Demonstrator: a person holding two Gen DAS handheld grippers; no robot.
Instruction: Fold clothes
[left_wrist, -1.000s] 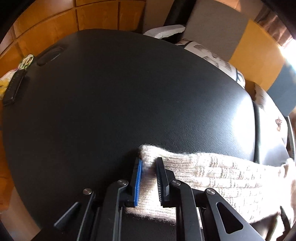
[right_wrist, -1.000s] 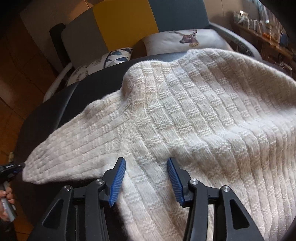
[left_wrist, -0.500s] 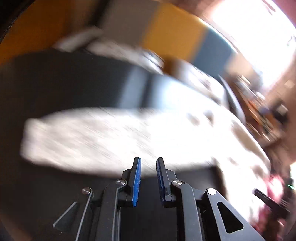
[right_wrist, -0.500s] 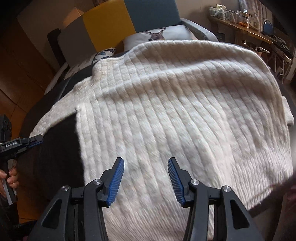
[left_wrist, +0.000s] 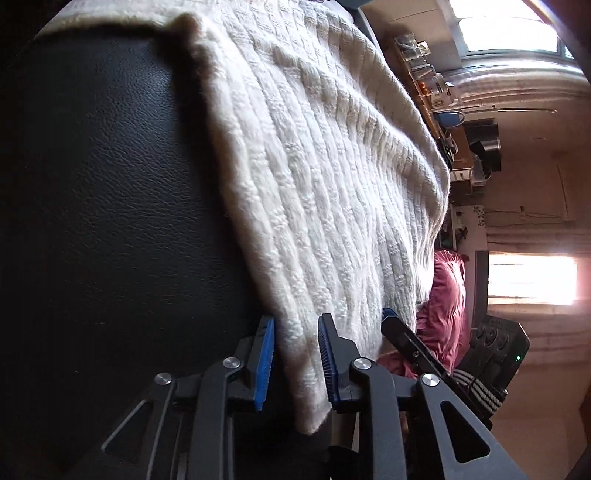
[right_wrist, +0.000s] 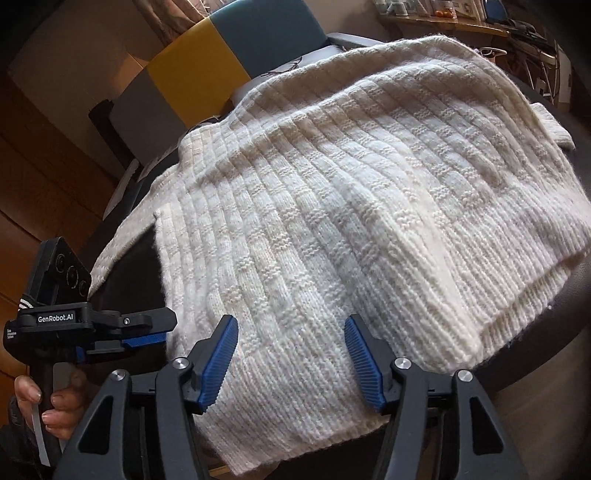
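Note:
A cream knitted sweater lies spread on a black leather surface. My left gripper is at the sweater's near corner. Its jaws are opening, and the knit edge lies between the blue pads without being pinched. The same gripper shows at the left in the right wrist view, beside the sweater's side edge. My right gripper hovers over the ribbed hem. Its jaws are opening wide and grip nothing. One of its fingers shows beyond the corner in the left wrist view.
A sofa with yellow, teal and grey panels stands behind the surface. Cluttered shelves run along the far side. A pink cloth hangs by the surface's edge. A person's hand holds the left gripper's handle.
My left gripper let go of the sleeve end and swung across to the sweater's near corner, rolling as it went. My right gripper moved from the chest to the hem. Both jaws widened.

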